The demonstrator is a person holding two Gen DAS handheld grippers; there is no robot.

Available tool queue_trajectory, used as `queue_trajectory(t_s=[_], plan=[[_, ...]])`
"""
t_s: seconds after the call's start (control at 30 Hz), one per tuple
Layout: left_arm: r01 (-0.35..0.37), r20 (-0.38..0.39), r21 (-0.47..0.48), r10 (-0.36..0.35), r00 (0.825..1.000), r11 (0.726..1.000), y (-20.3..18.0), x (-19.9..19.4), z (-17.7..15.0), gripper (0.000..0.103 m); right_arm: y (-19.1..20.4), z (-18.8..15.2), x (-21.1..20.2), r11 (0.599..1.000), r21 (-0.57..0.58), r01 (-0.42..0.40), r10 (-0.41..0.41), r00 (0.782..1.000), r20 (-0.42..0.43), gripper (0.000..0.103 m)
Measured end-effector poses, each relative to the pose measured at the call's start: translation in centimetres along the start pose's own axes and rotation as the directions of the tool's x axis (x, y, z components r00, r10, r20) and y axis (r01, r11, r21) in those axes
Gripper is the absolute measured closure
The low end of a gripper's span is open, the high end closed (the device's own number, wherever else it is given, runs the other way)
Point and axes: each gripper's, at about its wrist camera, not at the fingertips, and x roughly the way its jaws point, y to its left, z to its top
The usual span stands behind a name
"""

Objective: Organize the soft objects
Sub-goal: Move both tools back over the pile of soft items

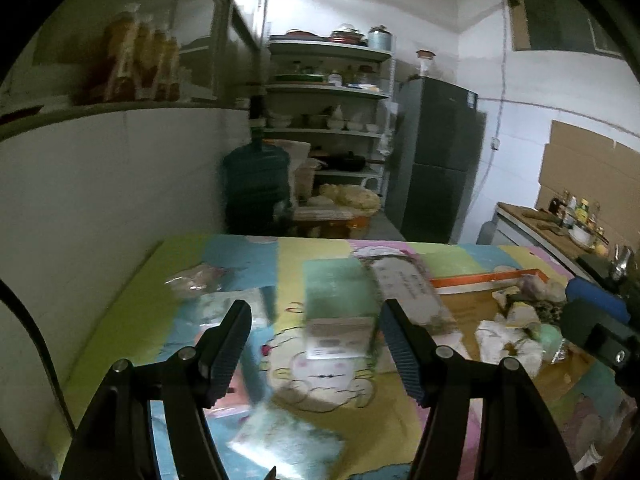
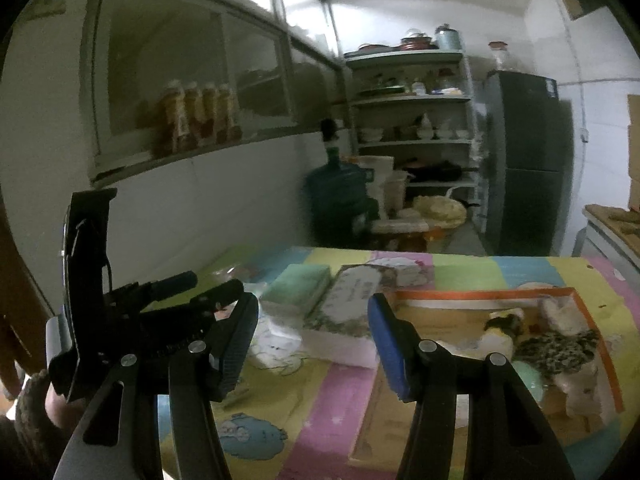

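On a colourful cartoon mat (image 1: 320, 392) lie a green soft pack (image 1: 340, 292) and a white printed packet (image 1: 408, 288). My left gripper (image 1: 315, 308) hovers open in front of the green pack with nothing between its fingers. The right wrist view has the same green pack (image 2: 302, 286) and white packet (image 2: 352, 296). There, my right gripper (image 2: 313, 304) also stands open and empty. To its right, an orange-rimmed cardboard box (image 2: 440, 308) holds a leopard-print cloth (image 2: 560, 348), white cloths and a pale green item (image 2: 528, 376). The left gripper (image 2: 224, 292) is beside it.
A white wall (image 1: 120, 208) borders the mat on the left. A clear bag (image 1: 196, 278) and flat plastic packets (image 1: 280, 436) lie near it. Beyond the mat stand a water jug (image 1: 256, 184), shelves (image 1: 328, 92) and a dark fridge (image 1: 436, 160). A counter (image 1: 560, 224) is at the right.
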Motion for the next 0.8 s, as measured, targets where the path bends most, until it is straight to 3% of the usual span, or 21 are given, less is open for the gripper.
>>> queue_trajectory(t_s=[0.4, 0.5, 0.57, 0.8], plan=[[-0.087, 0.004, -0.068, 0.088, 0.996, 0.994, 5.4, -1.0, -0.9, 0.036, 3.4, -1.4, 4.0, 0.986, -0.081, -0.144, 0.136, 0.985, -0.104, 0.044], [-0.101, 0.005, -0.082, 0.102, 0.995, 0.991, 6.5, -1.2, -1.2, 0.036, 4.2, -2.2, 5.3, 0.974, -0.089, -0.208, 0.193, 0.97, -0.149, 0.043], [-0.108, 0.004, -0.087, 0.109, 0.994, 0.99, 7.1, -1.3, -1.3, 0.036, 4.6, -2.7, 6.4, 0.964, -0.088, -0.252, 0.233, 0.955, -0.183, 0.031], [-0.108, -0.008, -0.113, 0.108, 0.994, 0.988, 9.4, -1.1, -1.6, 0.036, 6.5, -4.2, 10.9, 0.933, -0.102, -0.346, 0.3, 0.9, -0.316, 0.029]])
